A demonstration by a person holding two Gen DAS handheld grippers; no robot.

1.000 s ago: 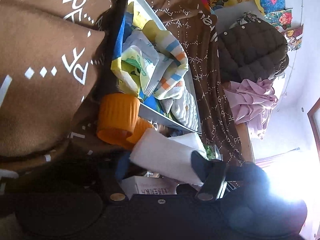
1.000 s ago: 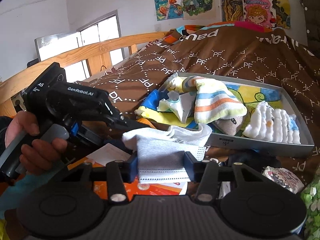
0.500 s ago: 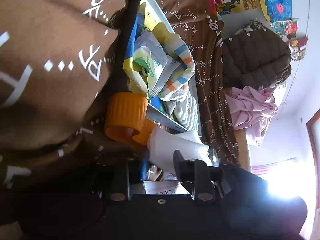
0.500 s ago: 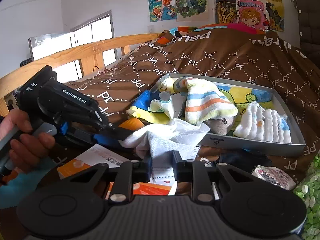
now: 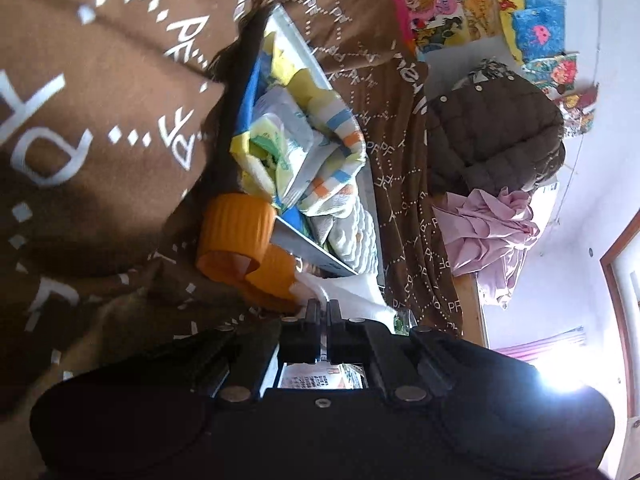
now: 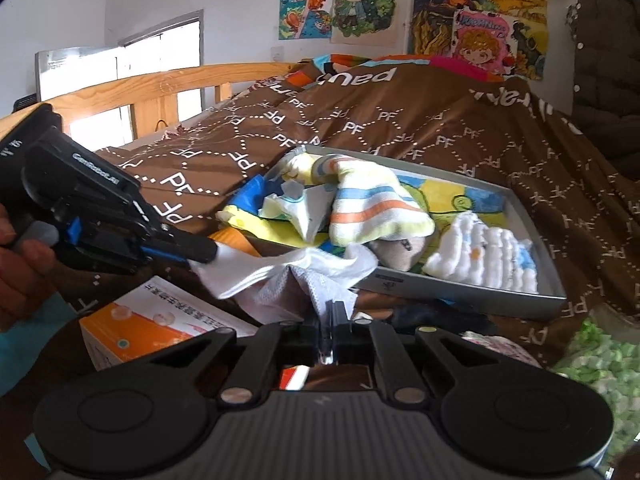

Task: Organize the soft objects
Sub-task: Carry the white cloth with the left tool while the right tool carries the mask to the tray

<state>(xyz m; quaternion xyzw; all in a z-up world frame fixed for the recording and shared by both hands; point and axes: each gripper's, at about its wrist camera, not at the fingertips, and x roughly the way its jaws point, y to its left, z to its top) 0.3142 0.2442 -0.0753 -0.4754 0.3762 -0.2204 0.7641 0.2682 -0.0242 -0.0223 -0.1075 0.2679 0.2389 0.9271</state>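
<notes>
Here the white cloth (image 6: 296, 276) hangs in the air, stretched between the two tongs just in front of the grey tray (image 6: 472, 294). In the right wrist view its long axis runs roughly sideways, from the left tongs (image 6: 202, 250) at the cloth's left end across to a bunched, mesh-like part that drops down into the right tongs (image 6: 330, 316). The left end is pulled to a narrow point; the middle puffs up in loose folds, and the right edge curls toward the tray's near wall.

Both tongs have just been closing, with the cloth between them. The right pair is now pinched together on the gathered lower edge of the cloth, which rises straight up out of the tips. The left pair, held by a hand (image 6: 20, 268) at the left edge, is also clamped on the cloth. In the left wrist view the left tongs (image 5: 322, 312) are closed with a white fold of cloth (image 5: 348, 294) sticking out past the tips, beside an orange ribbed item (image 5: 236, 240).

The tray lies on a brown bedspread (image 6: 380, 120) printed with white letters. Inside it are a striped towel (image 6: 376, 212), a white fluffy cloth (image 6: 480, 256) and some yellow and blue fabric. An orange and white box (image 6: 160, 320) lies below the stretched cloth, near the left tongs.
</notes>
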